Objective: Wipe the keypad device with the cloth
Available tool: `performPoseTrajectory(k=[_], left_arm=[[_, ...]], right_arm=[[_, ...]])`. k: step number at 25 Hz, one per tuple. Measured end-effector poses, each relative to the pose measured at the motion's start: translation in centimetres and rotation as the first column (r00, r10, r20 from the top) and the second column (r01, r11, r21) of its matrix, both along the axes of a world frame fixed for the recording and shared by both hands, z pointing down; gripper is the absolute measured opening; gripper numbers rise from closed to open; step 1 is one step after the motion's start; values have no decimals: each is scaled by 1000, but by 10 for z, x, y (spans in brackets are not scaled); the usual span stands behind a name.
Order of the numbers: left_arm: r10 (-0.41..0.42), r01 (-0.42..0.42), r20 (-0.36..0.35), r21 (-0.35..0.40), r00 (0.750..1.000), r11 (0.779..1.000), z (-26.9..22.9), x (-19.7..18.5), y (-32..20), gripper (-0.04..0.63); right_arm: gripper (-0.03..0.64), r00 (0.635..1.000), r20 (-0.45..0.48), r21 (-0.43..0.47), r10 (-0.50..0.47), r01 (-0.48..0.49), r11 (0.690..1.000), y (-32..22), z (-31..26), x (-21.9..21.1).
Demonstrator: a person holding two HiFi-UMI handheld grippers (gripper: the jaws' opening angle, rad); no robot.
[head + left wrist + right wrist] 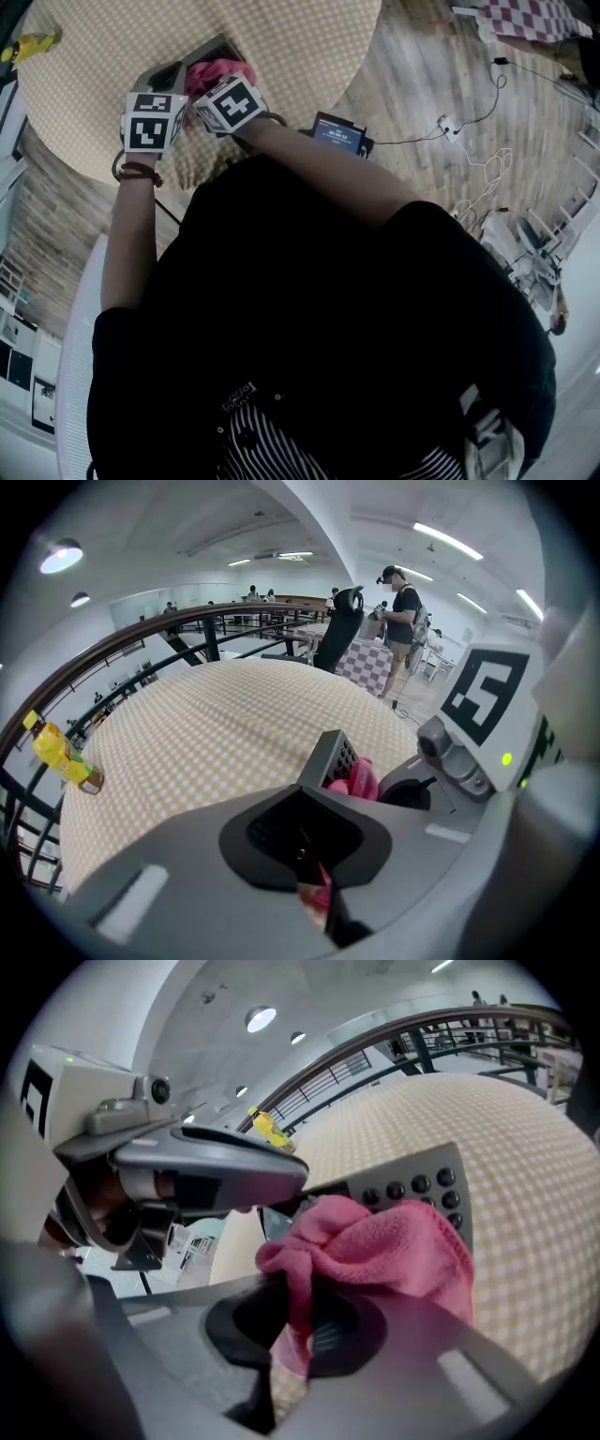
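The grey keypad device [208, 52] is tilted up over the round checkered table [281, 47]. My left gripper [161, 80] is shut on its near edge, and the device's [333, 755] button face shows past the jaws of my left gripper [312, 855]. My right gripper [300, 1327] is shut on the pink cloth [375, 1241], which lies bunched against the keypad device [422, 1185] just below its dark buttons. The pink cloth [220, 73] sits between the two marker cubes in the head view. The left gripper [211, 1171] reaches over the device's left side. The right gripper [469, 733] is close at the right.
A yellow bottle [61, 752] stands at the table's far left edge. A small screen device [339, 133] lies at the table's near edge, with cables [469, 122] on the wood floor. A black chair [339, 625] and a standing person [403, 611] are beyond the table.
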State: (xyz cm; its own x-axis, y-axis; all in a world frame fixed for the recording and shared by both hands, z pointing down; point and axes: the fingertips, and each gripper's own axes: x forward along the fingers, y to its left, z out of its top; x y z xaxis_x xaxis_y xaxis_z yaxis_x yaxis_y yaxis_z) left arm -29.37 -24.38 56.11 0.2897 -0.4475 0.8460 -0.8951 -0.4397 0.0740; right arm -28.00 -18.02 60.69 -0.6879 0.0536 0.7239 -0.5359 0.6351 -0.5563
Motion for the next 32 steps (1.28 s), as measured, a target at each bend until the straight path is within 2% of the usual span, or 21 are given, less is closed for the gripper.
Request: performPoseTrajectory(k=[3, 7, 9, 12, 14, 16, 18, 20, 22, 23, 25, 27, 32], left_arm=[[8, -8, -6, 0, 1000, 1000, -1, 0, 1, -6], [6, -7, 33, 22, 999, 1000, 2, 0, -6, -6], [-10, 9, 42, 15, 999, 1000, 3, -5, -6, -5], [-52, 52, 24, 30, 998, 998, -3, -10, -4, 0], [-115, 117, -31, 70, 993, 991, -15, -13, 0, 0], [-194, 209, -128, 122, 973, 970, -33, -16, 4, 0], [-268, 309, -237, 158, 934, 938, -52, -18, 13, 0], [-327, 391, -316, 167, 891, 905, -68, -21, 28, 0], [-361, 443, -361, 178, 860, 879, -79, -21, 47, -2], [-365, 454, -371, 190, 854, 871, -84, -20, 58, -2], [-351, 451, -383, 213, 855, 866, -90, -13, 79, -2], [-326, 435, -399, 221, 857, 873, -90, -4, 91, -2], [-271, 407, -455, 232, 848, 883, -66, 4, 79, -3]], right_arm=[[34, 998, -48, -38, -29, 27, 999, 16, 18, 10], [34, 993, -117, -139, -28, 12, 990, 26, 31, 19], [34, 989, -140, -130, -46, 28, 991, 29, 25, 17], [34, 996, -87, -101, -34, 25, 995, 26, 1, 12], [34, 999, -37, -70, -31, 29, 997, 23, -25, 12], [34, 999, 7, -8, -44, 44, 999, 18, -54, 13], [32, 996, 61, 62, -67, 63, 996, 15, -85, 13], [32, 991, 97, 141, -95, 80, 987, 16, -114, 15], [32, 990, 91, 224, -108, 86, 971, 20, -130, 20], [32, 992, 83, 249, -100, 77, 966, 22, -133, 23], [32, 996, 68, 259, -66, 46, 965, 28, -131, 28], [31, 998, 45, 259, -42, 29, 965, 29, -125, 32], [32, 1000, -22, 276, -7, 13, 961, 21, -98, 38]])
